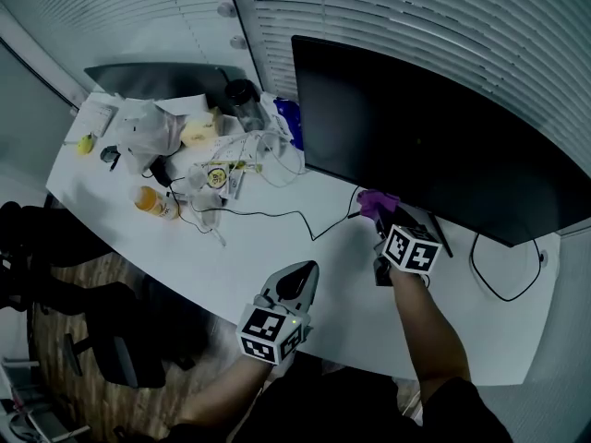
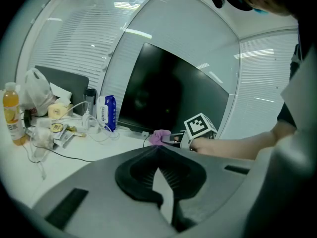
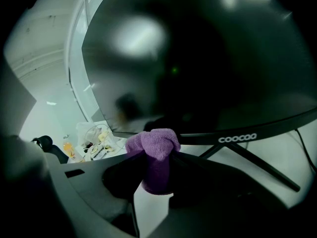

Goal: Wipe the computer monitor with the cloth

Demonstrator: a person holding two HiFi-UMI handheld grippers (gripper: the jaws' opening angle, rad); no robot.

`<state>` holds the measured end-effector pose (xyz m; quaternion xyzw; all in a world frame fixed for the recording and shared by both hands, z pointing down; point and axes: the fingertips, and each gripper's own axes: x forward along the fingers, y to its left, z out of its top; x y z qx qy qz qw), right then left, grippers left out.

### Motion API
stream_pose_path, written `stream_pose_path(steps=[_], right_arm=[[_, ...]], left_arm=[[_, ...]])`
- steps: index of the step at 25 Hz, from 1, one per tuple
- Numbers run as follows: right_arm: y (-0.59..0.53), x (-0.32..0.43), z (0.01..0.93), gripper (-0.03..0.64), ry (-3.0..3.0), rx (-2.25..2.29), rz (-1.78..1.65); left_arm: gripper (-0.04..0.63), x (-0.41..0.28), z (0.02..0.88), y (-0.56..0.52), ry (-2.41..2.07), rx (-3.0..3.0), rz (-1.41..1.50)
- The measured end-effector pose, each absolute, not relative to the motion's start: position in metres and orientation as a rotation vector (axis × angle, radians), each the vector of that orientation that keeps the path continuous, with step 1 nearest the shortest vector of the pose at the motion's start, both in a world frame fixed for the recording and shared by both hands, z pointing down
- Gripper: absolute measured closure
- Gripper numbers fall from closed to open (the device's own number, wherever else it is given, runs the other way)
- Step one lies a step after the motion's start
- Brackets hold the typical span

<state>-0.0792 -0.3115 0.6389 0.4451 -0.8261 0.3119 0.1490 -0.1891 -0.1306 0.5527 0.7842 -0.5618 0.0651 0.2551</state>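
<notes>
Purple cloth (image 3: 151, 142) pinched in right claw (image 3: 156, 156) by monitor (image 3: 198, 58); left claw (image 2: 159, 149) closed; cable (image 1: 277, 215) crosses desk (image 1: 231, 261).

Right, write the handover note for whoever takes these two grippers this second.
Right gripper: shut on the purple cloth, held at the monitor's lower edge, beside its stand. Whether the cloth touches the screen can't be told.
Left gripper: shut, empty, over the desk's near side, clear of the monitor.
Done: cloth is gripped and at the monitor.
Left: wipe the screen. The pictures don't show how much is already wiped, so I'd cover all of it.
</notes>
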Motion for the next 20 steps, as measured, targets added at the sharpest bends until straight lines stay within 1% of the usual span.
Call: stream_pose_path(steps=[20], right_arm=[[-0.317, -0.216, 0.637, 0.474, -2.446, 1.166, 0.902]], left_arm=[[0.591, -0.281, 0.563, -0.093, -1.631, 2.021, 0.177]])
